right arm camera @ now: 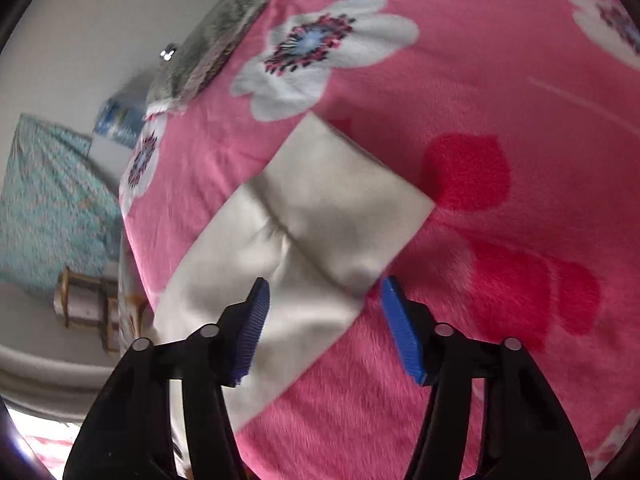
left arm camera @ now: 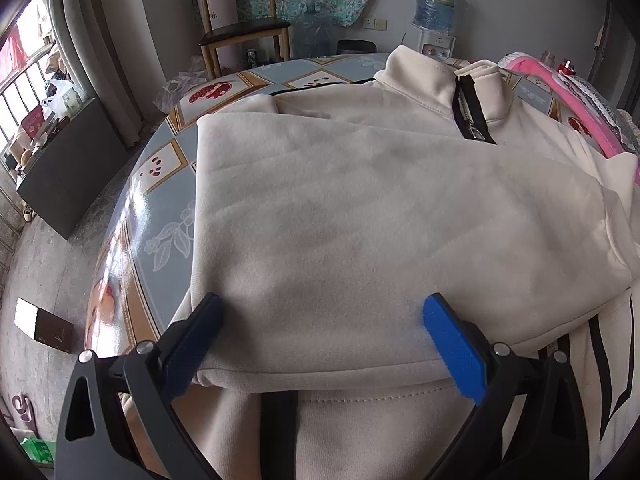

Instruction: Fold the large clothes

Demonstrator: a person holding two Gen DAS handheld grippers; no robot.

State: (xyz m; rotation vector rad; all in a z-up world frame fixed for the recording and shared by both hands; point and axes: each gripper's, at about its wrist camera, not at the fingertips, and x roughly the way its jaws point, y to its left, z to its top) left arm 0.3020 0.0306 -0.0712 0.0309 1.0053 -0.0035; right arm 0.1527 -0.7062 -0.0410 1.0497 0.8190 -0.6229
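I see the jacket point(left arm camera: 360, 208) spread on the table point(left arm camera: 160, 200); a chair point(left arm camera: 240, 20) behind the table; a blanket point(left arm camera: 580, 100) right of the jacket.

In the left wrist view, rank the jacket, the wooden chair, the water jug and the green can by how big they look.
Largest to smallest as they appear:
1. jacket, which fills most of the view and lies nearest the camera
2. chair
3. water jug
4. can
The last three stand far back, so true sizes are unsure.
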